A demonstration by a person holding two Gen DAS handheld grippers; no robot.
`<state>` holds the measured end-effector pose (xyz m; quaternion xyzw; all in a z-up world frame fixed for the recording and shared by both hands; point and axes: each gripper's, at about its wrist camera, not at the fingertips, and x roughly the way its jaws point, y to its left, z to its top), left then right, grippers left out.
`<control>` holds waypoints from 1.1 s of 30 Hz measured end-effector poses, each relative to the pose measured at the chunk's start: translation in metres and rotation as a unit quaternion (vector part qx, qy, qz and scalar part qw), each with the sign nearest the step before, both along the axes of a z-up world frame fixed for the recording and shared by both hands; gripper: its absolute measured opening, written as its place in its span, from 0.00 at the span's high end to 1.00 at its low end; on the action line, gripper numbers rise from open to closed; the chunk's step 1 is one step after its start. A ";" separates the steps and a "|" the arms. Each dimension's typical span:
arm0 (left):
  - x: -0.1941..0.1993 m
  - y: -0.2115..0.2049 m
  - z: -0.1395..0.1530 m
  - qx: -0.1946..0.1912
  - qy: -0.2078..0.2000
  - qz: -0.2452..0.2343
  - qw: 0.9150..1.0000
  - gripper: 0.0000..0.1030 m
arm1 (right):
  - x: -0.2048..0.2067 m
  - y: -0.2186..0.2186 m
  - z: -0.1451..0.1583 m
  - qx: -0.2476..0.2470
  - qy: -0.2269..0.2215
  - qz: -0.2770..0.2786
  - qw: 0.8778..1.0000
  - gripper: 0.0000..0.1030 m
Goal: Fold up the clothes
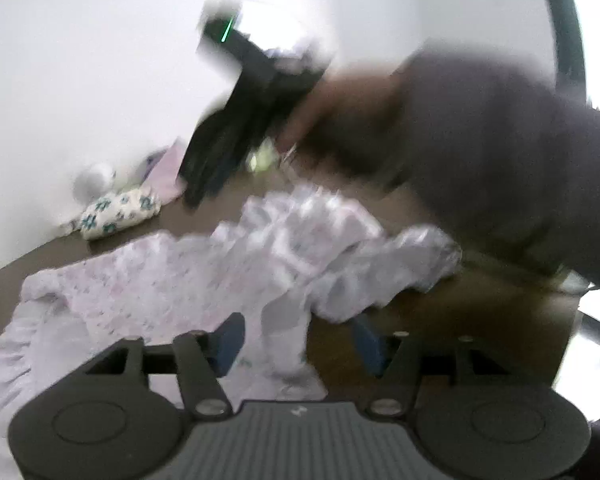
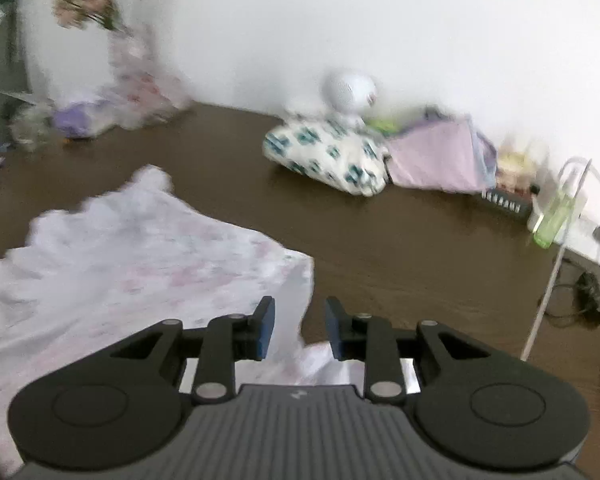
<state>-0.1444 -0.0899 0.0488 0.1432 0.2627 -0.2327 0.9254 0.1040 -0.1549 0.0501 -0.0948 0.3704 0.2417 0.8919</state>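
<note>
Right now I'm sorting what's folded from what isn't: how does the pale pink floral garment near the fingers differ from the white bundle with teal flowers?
The pale pink floral garment lies spread out and rumpled at the near side of the dark brown table; the white bundle with teal flowers sits compact by the wall. The garment's print is faint pink, the bundle's bold teal. Both are light floral fabrics resting on the table.
</note>
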 end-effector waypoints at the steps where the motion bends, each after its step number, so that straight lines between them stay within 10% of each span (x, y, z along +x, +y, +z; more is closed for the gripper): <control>1: 0.004 -0.003 -0.003 0.003 0.014 0.001 1.000 0.71 | -0.012 -0.005 0.003 0.004 0.000 0.004 1.000 0.73; 4: 0.010 -0.007 -0.012 0.008 0.041 0.014 0.999 0.95 | -0.049 -0.020 0.011 0.014 0.000 0.015 1.000 0.73; 8: 0.013 0.009 -0.010 -0.043 0.084 0.006 0.996 0.98 | -0.095 -0.034 0.009 0.033 0.010 0.032 0.999 0.86; 10: 0.005 0.027 -0.001 -0.075 0.094 -0.036 0.992 0.88 | -0.115 -0.033 0.000 0.045 0.011 0.054 0.997 0.86; 14: -0.007 0.061 0.003 -0.064 0.074 -0.057 0.994 0.26 | -0.158 -0.029 0.000 0.070 -0.026 0.161 0.984 0.83; 30: -0.017 0.113 -0.013 0.014 0.049 -0.099 0.994 0.27 | -0.185 0.003 -0.024 0.062 -0.036 0.179 0.981 0.82; 33: -0.016 0.114 -0.014 0.023 0.047 -0.108 0.993 0.28 | -0.184 0.004 -0.029 0.053 -0.026 0.172 0.983 0.97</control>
